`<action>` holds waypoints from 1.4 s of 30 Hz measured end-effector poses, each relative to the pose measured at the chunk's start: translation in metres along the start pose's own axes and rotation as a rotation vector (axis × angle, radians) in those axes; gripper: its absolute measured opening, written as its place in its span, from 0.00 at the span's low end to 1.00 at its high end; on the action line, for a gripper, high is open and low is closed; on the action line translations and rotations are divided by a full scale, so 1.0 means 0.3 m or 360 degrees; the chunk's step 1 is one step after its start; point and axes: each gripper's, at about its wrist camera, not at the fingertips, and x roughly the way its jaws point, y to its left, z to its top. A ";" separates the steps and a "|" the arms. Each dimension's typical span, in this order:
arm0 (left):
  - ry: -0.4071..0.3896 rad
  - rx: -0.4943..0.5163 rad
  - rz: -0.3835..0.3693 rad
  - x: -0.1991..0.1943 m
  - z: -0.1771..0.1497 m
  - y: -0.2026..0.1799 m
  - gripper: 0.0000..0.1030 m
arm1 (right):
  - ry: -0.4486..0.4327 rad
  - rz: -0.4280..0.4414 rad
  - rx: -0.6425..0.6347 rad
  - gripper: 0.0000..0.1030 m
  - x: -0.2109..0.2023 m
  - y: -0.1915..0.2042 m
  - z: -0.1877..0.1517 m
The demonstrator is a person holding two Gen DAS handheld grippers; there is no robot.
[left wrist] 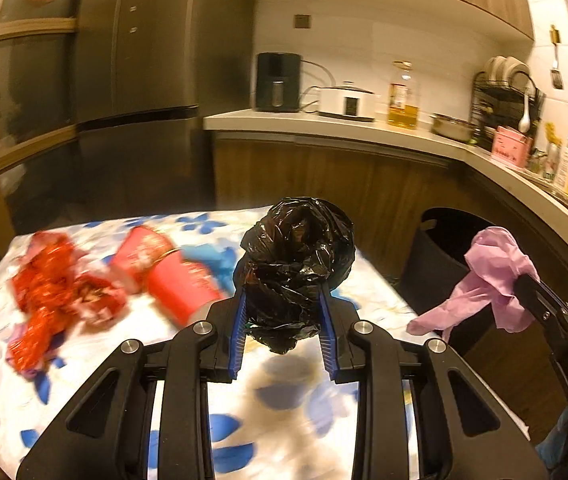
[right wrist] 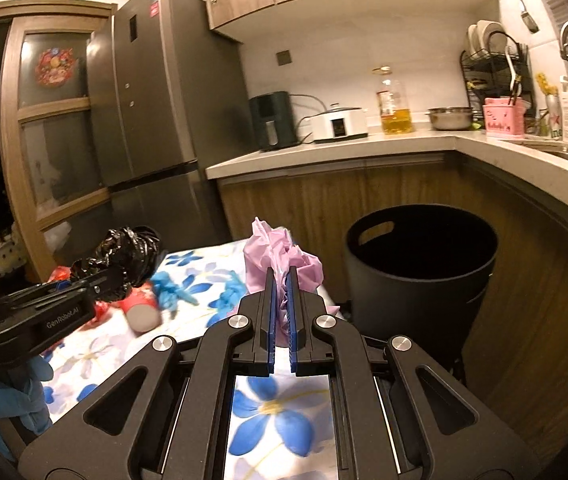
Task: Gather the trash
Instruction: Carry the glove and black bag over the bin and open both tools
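My left gripper (left wrist: 283, 294) is shut on a crumpled black plastic bag (left wrist: 298, 256) and holds it above the flowered table (left wrist: 284, 412). The left gripper (right wrist: 102, 276) and black bag (right wrist: 124, 250) also show at the left of the right wrist view. My right gripper (right wrist: 282, 276) is shut on a crumpled pink plastic wad (right wrist: 280, 258), held near the table's right edge; the wad also shows in the left wrist view (left wrist: 492, 276). A black trash bin (right wrist: 420, 268) stands open on the floor right of the table. Red paper cups (left wrist: 168, 272) and red wrappers (left wrist: 56, 292) lie on the table.
A blue crumpled piece (right wrist: 172, 290) lies on the table by a red cup (right wrist: 140, 308). Wooden cabinets and a counter (right wrist: 344, 152) with appliances, an oil bottle (right wrist: 394, 108) and a dish rack run behind. A grey fridge (right wrist: 148, 96) stands at the left.
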 end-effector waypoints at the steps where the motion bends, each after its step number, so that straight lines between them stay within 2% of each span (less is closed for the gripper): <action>1: -0.0004 0.0008 -0.0017 0.007 0.005 -0.016 0.30 | -0.0009 -0.0015 0.0004 0.05 0.000 -0.014 0.007; 16: -0.0100 0.0162 -0.0366 0.134 0.139 -0.353 0.30 | -0.0147 -0.0308 0.0040 0.05 0.037 -0.243 0.155; 22: -0.0113 0.0189 -0.0475 0.208 0.171 -0.467 0.30 | -0.0151 -0.0380 0.0031 0.05 0.079 -0.326 0.194; 32: -0.0103 0.0223 -0.0590 0.316 0.187 -0.585 0.31 | -0.0113 -0.0410 0.0045 0.05 0.162 -0.424 0.221; 42: -0.0076 0.0202 -0.0627 0.370 0.194 -0.604 0.34 | -0.0114 -0.0409 0.0062 0.05 0.201 -0.456 0.239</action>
